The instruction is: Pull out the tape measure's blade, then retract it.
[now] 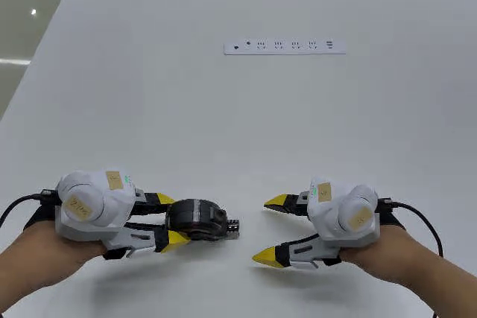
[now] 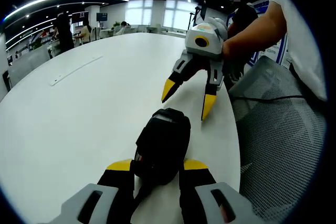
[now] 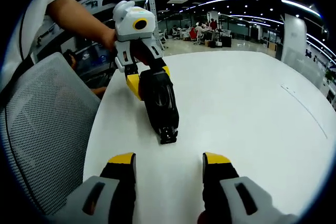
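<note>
A black tape measure [image 1: 197, 220] lies on the white table, its blade tip [image 1: 233, 226] pointing right with no blade drawn out. My left gripper [image 1: 168, 219] is shut on the tape measure's case [image 2: 161, 145], yellow fingertips [image 2: 121, 165] pressed on either side. My right gripper [image 1: 270, 230] stands open a short way to the right, its yellow tips apart and nothing between them. In the right gripper view the tape measure [image 3: 160, 100] lies straight ahead with its hook end [image 3: 168, 135] nearest, beyond the open jaws [image 3: 168, 161]. The right gripper [image 2: 186, 95] also appears in the left gripper view, past the case.
A white power strip [image 1: 284, 48] lies flat at the far middle of the table [image 1: 223, 124]. A grey mesh chair [image 3: 42, 129] stands by the table's near edge. Cables trail back from both grippers along the person's forearms.
</note>
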### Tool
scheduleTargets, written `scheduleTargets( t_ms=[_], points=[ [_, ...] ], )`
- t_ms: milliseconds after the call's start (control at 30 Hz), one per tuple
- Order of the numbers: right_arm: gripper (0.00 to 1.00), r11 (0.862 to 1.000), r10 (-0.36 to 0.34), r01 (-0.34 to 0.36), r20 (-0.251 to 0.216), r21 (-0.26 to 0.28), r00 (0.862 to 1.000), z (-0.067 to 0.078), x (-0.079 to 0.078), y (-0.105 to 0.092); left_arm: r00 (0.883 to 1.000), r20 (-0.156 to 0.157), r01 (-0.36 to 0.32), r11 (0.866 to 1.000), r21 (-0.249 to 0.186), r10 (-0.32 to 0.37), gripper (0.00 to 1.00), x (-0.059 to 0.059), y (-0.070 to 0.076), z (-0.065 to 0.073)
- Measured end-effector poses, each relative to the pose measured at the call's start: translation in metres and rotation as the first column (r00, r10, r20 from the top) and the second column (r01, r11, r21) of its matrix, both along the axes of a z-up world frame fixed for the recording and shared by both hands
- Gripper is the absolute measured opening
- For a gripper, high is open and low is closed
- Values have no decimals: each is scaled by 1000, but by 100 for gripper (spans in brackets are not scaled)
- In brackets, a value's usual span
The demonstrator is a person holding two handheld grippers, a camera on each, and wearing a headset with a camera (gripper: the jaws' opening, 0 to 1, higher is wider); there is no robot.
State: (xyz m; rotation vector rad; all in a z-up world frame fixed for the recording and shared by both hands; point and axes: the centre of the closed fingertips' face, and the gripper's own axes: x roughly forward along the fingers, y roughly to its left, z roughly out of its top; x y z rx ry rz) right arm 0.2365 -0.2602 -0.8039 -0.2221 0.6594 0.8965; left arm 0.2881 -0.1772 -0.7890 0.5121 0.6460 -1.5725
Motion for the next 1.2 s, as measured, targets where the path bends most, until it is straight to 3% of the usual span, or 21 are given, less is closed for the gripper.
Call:
scheduleTargets(
  t_ms=[367,1200],
  points=[
    [40,1000,31,-31,18,7,999,-6,14,17,1000,-2,1,1000,2,-1,30,-1,0,1],
    [25,993,115,-116,51,1,992,-13,23,31,1000,2,6,1000,12,-6,30,-5,-2,4]
  ],
)
